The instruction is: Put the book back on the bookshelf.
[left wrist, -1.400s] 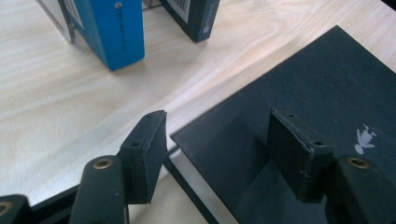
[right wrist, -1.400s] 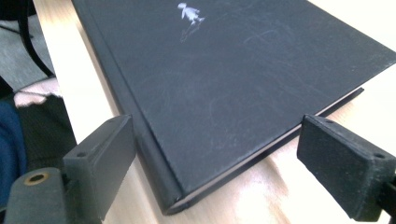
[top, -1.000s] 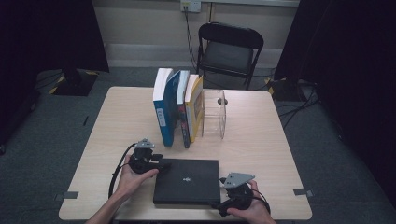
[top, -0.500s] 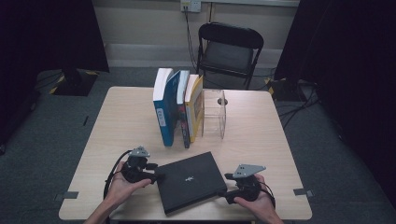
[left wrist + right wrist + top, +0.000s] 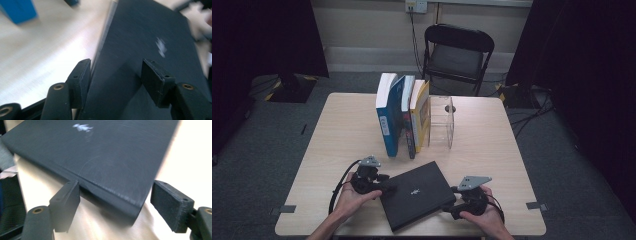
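A flat black book [image 5: 417, 192] with a small silver logo lies skewed on the near part of the wooden table [image 5: 347, 130]. My left gripper [image 5: 385, 188] is at its left corner, open. In the left gripper view the book [image 5: 150, 37] sits between the spread jaws of that gripper [image 5: 116, 80], one jaw beside its edge and one over its cover. My right gripper [image 5: 452, 210] is at the book's near right corner. In the right gripper view that corner [image 5: 100, 150] pokes between the wide-open jaws of the gripper [image 5: 117, 200].
Three upright books [image 5: 402, 117] stand mid-table, leaning against a clear plastic bookend [image 5: 442, 122]. A black folding chair [image 5: 457, 50] is behind the table's far edge. Bare tabletop lies left and right of the books.
The black book has turned counter-clockwise from square with the table to a diagonal. Both hands shifted with it, the right gripper moving out to the right.
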`<action>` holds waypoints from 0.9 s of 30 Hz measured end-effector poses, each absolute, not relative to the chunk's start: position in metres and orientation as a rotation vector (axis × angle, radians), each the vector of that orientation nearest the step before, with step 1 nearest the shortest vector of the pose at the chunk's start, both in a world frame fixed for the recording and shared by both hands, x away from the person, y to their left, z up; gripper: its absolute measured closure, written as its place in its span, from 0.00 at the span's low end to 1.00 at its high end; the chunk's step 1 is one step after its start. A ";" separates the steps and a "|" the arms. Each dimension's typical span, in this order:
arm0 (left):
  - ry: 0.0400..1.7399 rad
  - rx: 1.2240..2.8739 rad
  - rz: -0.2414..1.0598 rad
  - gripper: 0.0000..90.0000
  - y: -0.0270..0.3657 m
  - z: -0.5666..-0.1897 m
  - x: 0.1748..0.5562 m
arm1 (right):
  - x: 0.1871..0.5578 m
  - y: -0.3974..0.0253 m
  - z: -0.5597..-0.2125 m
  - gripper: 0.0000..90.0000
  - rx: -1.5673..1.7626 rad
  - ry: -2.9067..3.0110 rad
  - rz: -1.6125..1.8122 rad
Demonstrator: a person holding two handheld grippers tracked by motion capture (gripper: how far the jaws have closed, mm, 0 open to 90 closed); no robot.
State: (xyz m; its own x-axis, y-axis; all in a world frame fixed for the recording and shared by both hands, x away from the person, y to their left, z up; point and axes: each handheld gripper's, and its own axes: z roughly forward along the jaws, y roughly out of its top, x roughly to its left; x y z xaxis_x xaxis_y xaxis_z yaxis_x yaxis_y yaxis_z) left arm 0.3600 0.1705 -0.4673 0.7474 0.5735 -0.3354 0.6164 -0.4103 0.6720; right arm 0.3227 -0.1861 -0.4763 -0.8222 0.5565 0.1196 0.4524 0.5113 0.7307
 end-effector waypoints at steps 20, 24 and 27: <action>0.875 2.111 -0.133 0.45 0.160 -0.469 0.352 | 0.335 -0.189 -0.475 0.23 0.967 2.497 1.200; 0.857 2.140 -0.093 0.45 0.164 -0.464 0.346 | 0.336 -0.188 -0.476 0.20 0.956 2.506 1.203; 0.837 2.122 -0.079 0.44 0.175 -0.454 0.338 | 0.336 -0.187 -0.477 0.19 0.952 2.511 1.206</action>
